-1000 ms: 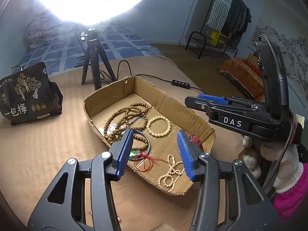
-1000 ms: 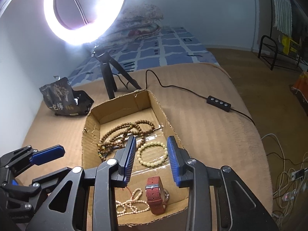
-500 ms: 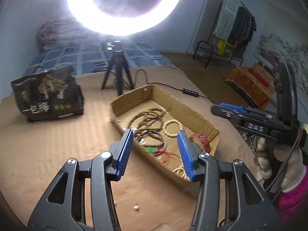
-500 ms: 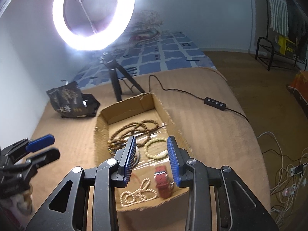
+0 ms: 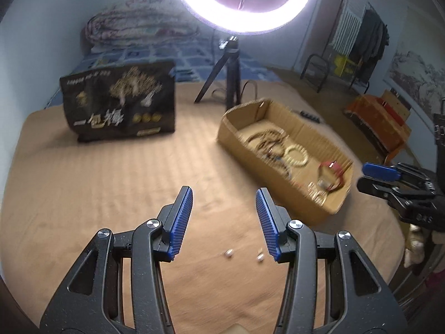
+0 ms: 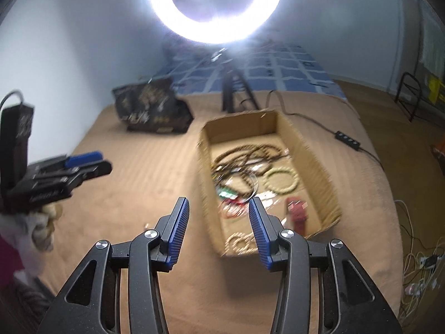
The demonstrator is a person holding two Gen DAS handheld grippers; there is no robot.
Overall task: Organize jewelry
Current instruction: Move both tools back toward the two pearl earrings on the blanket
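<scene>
- Left tongs [image 5: 224, 217] stand moderately open and empty above two small loose beads [image 5: 244, 255] on the tan bed cover [image 5: 111, 189].
- Right tongs [image 6: 219, 222] are opening, nothing between them.
- Beads look light, hard and likely to roll; pinch each across its middle.
- The other jewelry lies in the cardboard box [image 6: 204, 150].

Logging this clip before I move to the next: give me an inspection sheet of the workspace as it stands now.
Surface: tan bed cover, bare in front of the left gripper.
Job's things: cardboard box holding brown bead strands, pale bead bracelet, red-strap watch; two small beads loose on the cover.
Clutter: black printed bag.
Grippers: left gripper open, empty; right gripper opening, empty.
Cables: ring light lead with inline switch; tangled wires on the floor.
Surroundings: ring light on tripod, clothes rack.
</scene>
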